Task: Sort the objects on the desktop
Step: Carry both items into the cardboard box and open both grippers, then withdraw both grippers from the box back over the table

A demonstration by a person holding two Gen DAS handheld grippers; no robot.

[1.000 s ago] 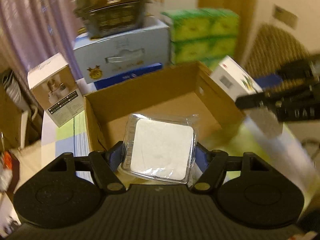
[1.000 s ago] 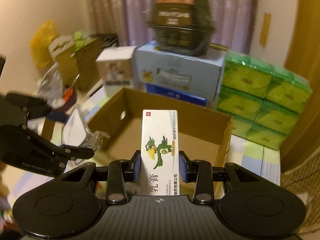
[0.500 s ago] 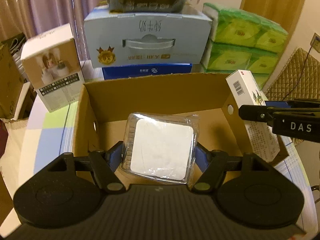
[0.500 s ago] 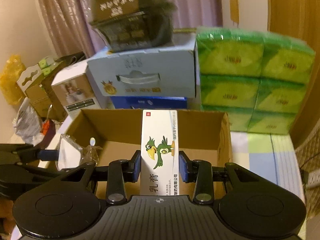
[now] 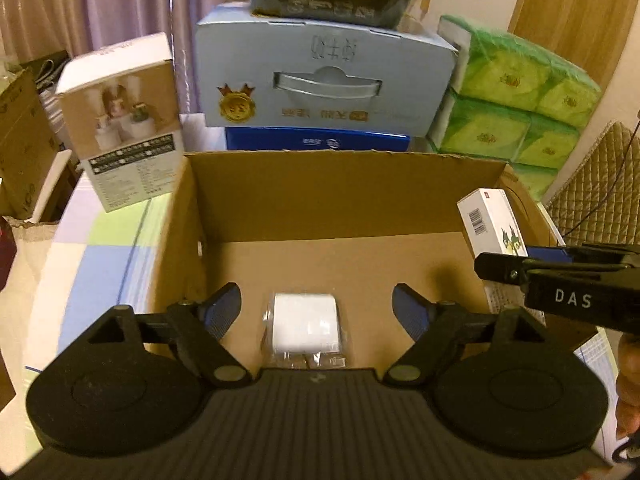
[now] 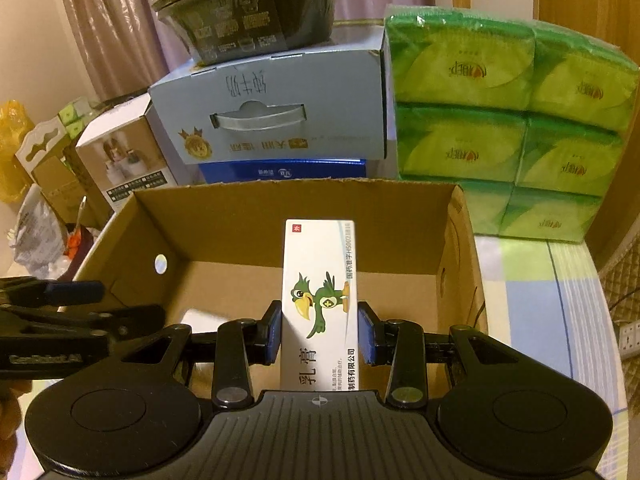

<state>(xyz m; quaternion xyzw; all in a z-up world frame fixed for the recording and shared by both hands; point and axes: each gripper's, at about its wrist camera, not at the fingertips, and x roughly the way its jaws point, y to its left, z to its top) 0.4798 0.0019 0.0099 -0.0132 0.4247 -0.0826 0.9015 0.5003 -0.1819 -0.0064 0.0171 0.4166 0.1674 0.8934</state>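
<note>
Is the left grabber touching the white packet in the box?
Apart. The left wrist view shows the left gripper open, brown cardboard visible between each finger and the white packet.

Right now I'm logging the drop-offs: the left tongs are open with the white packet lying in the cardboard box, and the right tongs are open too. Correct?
Not quite. The right tongs are shut on the parrot carton, as the right wrist view shows. The rest holds: the left tongs are open and the white packet lies in the cardboard box.

Green tissue packs (image 6: 508, 120) beside a pale blue carton (image 6: 276, 116), dark bowl (image 6: 248, 8) on top.
</note>
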